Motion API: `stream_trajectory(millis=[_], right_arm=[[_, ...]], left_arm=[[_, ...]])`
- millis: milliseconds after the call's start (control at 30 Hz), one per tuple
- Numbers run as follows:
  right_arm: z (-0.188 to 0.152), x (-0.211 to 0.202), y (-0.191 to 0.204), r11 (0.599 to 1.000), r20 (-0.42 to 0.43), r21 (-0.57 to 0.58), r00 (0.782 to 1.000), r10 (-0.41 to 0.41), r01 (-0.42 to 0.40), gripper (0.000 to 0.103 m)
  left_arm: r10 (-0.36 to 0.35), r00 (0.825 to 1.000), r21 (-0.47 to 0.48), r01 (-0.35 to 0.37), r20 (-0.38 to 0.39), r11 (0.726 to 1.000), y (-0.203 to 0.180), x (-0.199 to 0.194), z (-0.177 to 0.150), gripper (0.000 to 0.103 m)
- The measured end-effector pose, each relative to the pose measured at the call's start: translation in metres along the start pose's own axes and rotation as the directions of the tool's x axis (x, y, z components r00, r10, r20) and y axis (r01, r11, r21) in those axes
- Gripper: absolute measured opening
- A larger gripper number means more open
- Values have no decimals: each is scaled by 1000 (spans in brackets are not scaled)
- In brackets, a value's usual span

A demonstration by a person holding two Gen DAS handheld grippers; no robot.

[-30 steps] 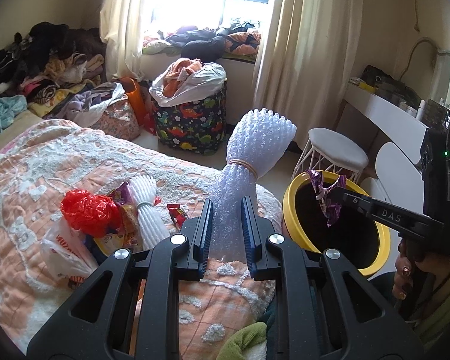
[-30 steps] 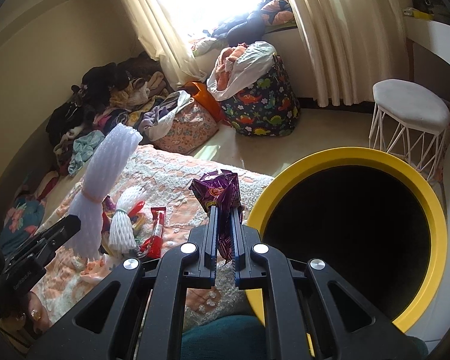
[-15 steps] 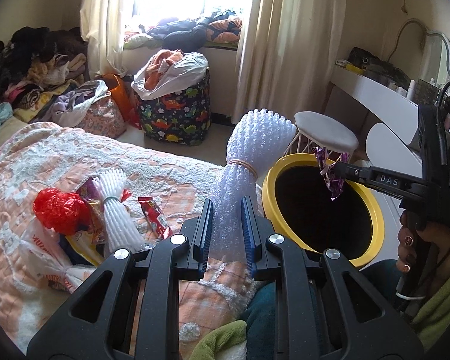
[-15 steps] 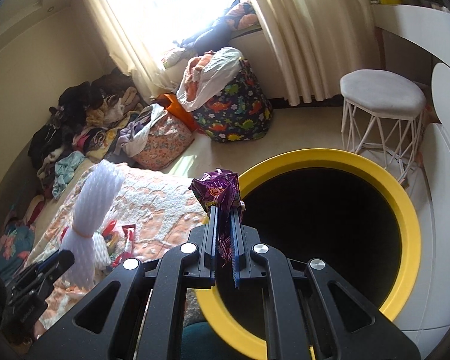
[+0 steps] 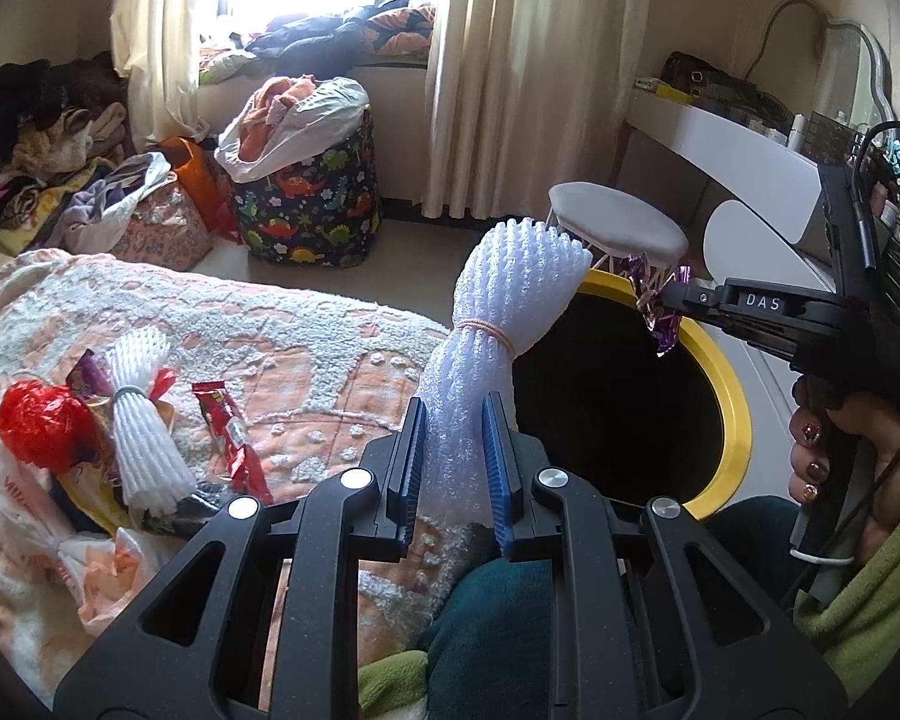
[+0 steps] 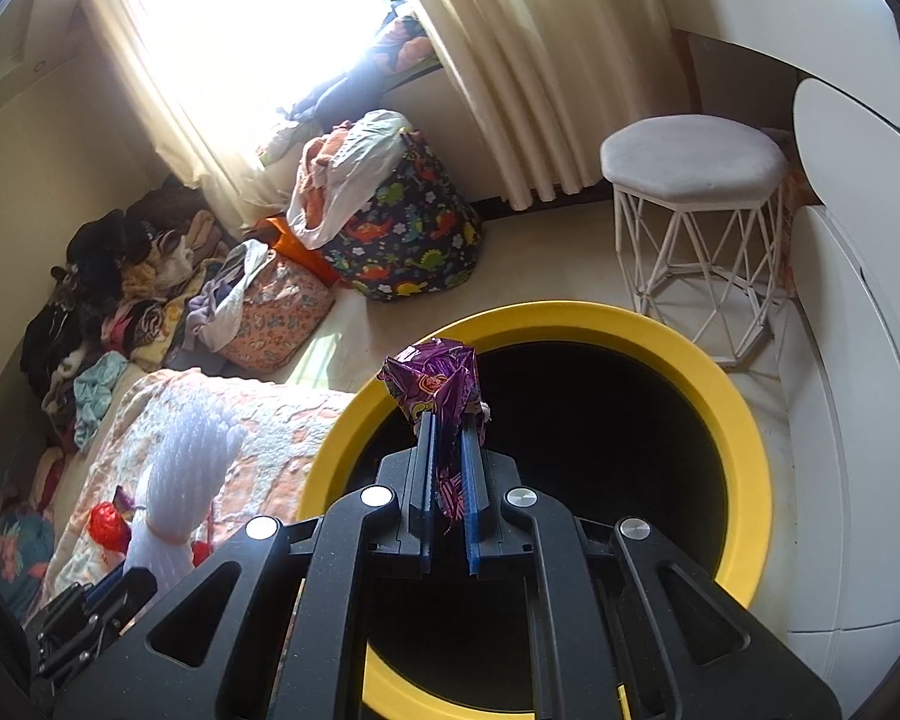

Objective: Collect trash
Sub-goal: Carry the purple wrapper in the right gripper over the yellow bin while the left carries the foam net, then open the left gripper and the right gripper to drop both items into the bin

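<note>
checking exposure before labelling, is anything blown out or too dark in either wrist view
Left wrist view: window blown out, black inside of the yellow-rimmed bin shows no detail. Right wrist view: window glare washes over the curtain; the bin's inside is black here too.

Crumpled purple wrapper [image 6: 441, 387] held above yellow-rimmed bin [image 6: 744, 438].

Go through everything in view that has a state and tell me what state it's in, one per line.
Left gripper: shut on white foam netting bundle, held upright.
Right gripper: shut on crumpled purple foil wrapper, over the bin.
Yellow-rimmed black bin: open, no lid.
Red snack wrapper: lying flat on the bed.
Smaller white foam netting bundle: lying on the bed.
</note>
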State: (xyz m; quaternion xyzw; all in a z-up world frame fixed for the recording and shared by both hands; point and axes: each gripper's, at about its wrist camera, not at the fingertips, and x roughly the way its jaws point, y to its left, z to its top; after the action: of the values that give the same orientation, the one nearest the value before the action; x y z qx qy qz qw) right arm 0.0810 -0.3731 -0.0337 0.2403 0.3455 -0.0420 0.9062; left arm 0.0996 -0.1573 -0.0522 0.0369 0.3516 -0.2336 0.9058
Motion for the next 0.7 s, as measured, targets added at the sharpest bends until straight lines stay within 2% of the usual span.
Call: stream_trajectory(millis=[300,700], right_arm=[[2,3,-24,998,-4,67,1000,-23,23,8],[2,7,-40,992,-16,117,999,-33,35,8]], left_arm=[[-18,999,19,19,-32,1000,-17,23,4,14],[-36,992,50,43,-117,998,-35,65,10,14]])
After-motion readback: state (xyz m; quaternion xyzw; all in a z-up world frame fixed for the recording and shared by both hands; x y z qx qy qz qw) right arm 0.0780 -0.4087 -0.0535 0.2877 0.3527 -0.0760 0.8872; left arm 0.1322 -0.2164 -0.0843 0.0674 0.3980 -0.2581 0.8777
